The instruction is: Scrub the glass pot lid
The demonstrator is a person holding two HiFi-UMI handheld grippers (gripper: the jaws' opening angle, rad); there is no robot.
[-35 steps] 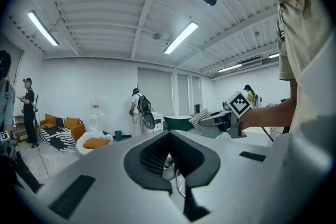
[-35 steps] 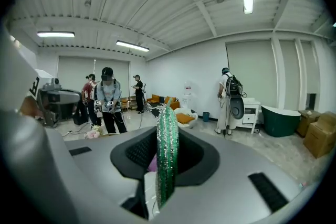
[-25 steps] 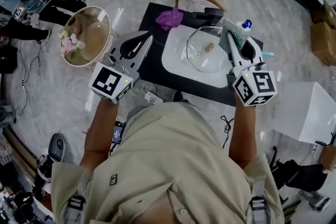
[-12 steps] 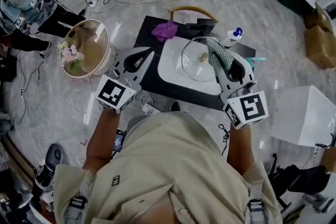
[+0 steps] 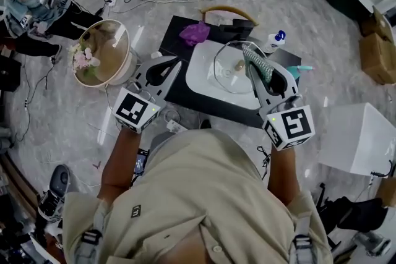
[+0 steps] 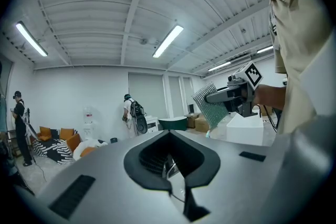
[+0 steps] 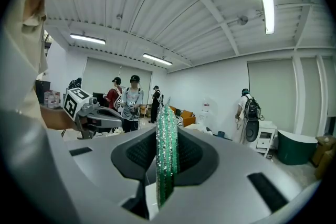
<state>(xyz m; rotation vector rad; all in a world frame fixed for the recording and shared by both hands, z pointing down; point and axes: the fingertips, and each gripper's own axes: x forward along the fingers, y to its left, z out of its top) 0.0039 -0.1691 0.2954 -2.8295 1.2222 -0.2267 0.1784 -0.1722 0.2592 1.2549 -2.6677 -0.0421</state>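
Glass pot lid [image 5: 230,71] lies in the white basin [image 5: 201,77] at the middle of the black surface [image 5: 179,94], with its knob showing at its centre. The right gripper [image 5: 253,73] is clamped on a green scouring pad [image 5: 258,63], held over the lid's right edge; whether they touch I cannot tell. The left gripper [image 5: 174,65] hangs over the surface's left edge, jaws together on nothing. Scrubbing looks barely begun. Next, the pad likely needs pressing flat on the glass and rubbing, while the loose lid is kept from sliding.
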